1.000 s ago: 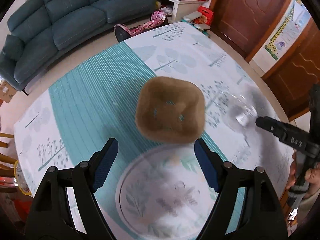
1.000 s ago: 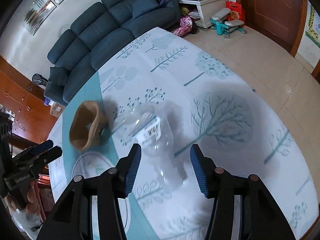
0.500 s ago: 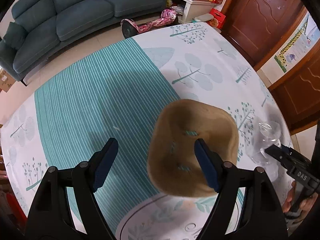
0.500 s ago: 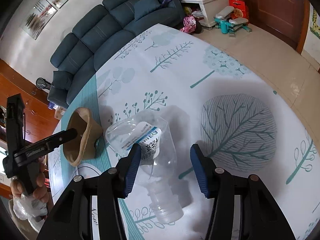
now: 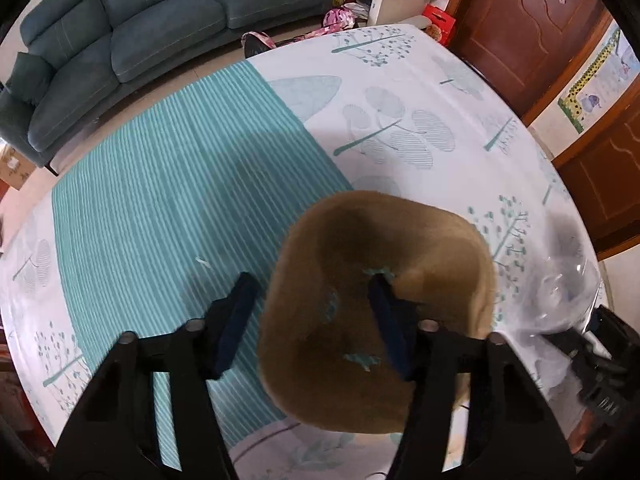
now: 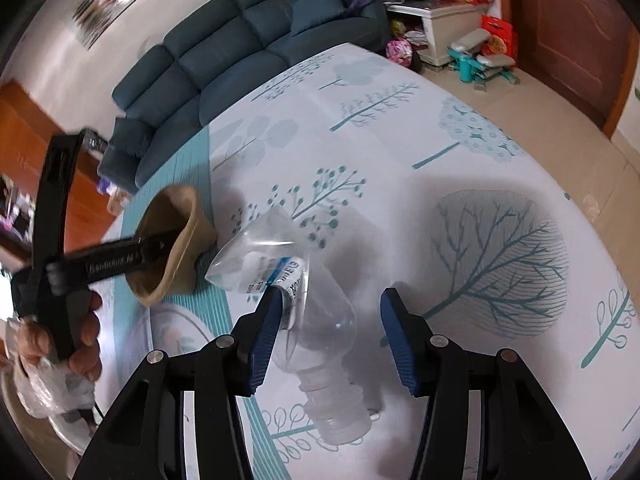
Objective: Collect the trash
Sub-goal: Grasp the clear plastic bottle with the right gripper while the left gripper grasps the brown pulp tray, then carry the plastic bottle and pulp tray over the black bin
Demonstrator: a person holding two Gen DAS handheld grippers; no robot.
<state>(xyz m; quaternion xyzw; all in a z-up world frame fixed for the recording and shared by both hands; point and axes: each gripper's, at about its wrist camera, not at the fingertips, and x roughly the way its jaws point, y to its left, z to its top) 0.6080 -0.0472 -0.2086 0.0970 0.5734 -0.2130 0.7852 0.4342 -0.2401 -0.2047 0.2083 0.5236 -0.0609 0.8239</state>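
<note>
On the table's near edge, right gripper (image 6: 326,330): blue pads spread, the crushed clear bottle (image 6: 316,320) lying between them; the left pad sits at its label, the right pad stands clear of the plastic (no squeeze that I can see).
Bottle: on its side on the tree-print tablecloth (image 6: 460,208), open neck towards the gripper, flattened end away.
Left gripper (image 5: 310,320): its jaws have just been closing, one finger (image 5: 386,320) inside the brown paper bowl (image 5: 400,248), the other outside its near wall; whether the pads already pinch the rim I cannot tell.
Paper bowl: tipped on its side on the teal striped part of the cloth, just beside the bottle's flattened end, mouth facing the left gripper.
Hand (image 6: 80,344): wrapped round the left gripper's handle, crumpled clear plastic bunched beneath it.
Further off: a dark blue sofa (image 5: 132,28) past the table, a white cabinet (image 6: 444,28) and a brown door (image 5: 532,28).
</note>
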